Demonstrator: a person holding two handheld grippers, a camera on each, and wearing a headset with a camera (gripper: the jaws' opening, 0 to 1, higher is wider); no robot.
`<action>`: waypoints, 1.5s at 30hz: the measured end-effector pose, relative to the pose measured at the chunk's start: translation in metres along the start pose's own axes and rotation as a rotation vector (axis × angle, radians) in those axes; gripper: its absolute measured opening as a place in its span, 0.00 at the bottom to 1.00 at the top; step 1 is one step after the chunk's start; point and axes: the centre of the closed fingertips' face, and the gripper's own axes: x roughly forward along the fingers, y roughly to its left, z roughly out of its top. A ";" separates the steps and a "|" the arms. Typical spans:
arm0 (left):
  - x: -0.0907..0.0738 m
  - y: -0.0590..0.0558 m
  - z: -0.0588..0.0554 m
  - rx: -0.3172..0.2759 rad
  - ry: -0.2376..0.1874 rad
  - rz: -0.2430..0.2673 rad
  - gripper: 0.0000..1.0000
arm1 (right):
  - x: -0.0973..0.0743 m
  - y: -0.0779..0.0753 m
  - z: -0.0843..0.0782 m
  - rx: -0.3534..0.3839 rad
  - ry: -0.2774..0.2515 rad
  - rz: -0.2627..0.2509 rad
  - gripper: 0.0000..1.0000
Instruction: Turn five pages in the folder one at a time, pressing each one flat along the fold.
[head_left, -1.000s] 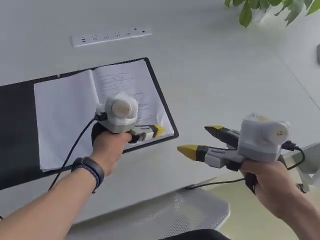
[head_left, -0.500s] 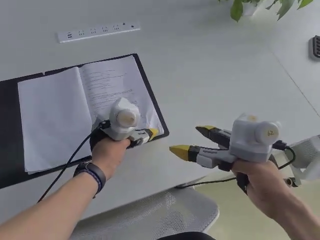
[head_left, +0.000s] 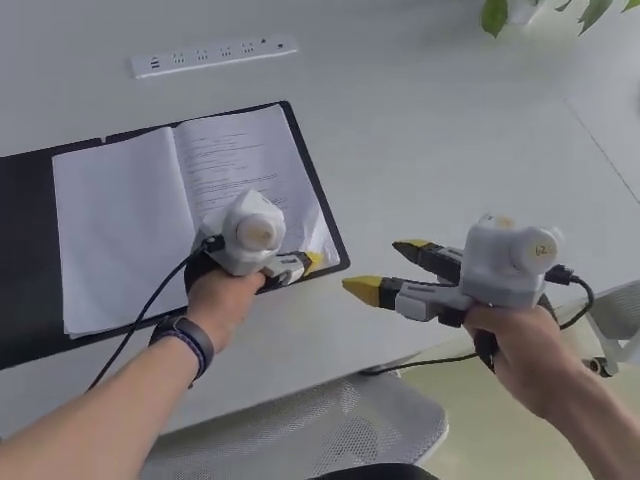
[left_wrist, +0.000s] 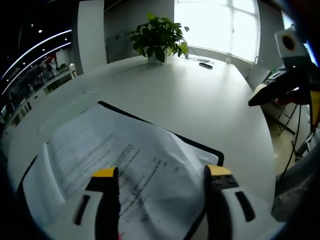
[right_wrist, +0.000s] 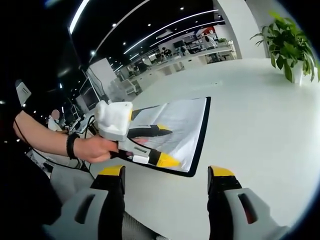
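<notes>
Head view showed us the left gripper with its yellow-tipped jaws over the near right corner of the open black folder with white printed pages, which lay flat on the white table. In the left gripper view the left gripper stood wide open, and the folder stretched ahead of it, the top page's corner bulging up slightly between and beyond the two jaws. We could not tell whether either jaw touched the paper.

The right gripper hung to the right of the left one, off the folder and near the table's front edge, jaws spread wide with nothing between them. From the right gripper view, the left gripper and the folder sat ahead and to its left.

Beyond the folder from the left gripper lay a white power strip, and farther off a green potted plant.
</notes>
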 end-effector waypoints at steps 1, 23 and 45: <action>0.000 0.000 0.000 -0.001 -0.001 -0.001 0.68 | 0.002 0.000 0.001 0.000 0.000 0.003 0.65; -0.012 -0.006 0.005 -0.030 -0.008 -0.015 0.58 | 0.011 0.004 0.013 -0.001 -0.009 0.029 0.61; -0.002 -0.008 0.004 0.029 -0.033 -0.001 0.34 | 0.011 0.003 0.009 0.010 -0.009 0.031 0.60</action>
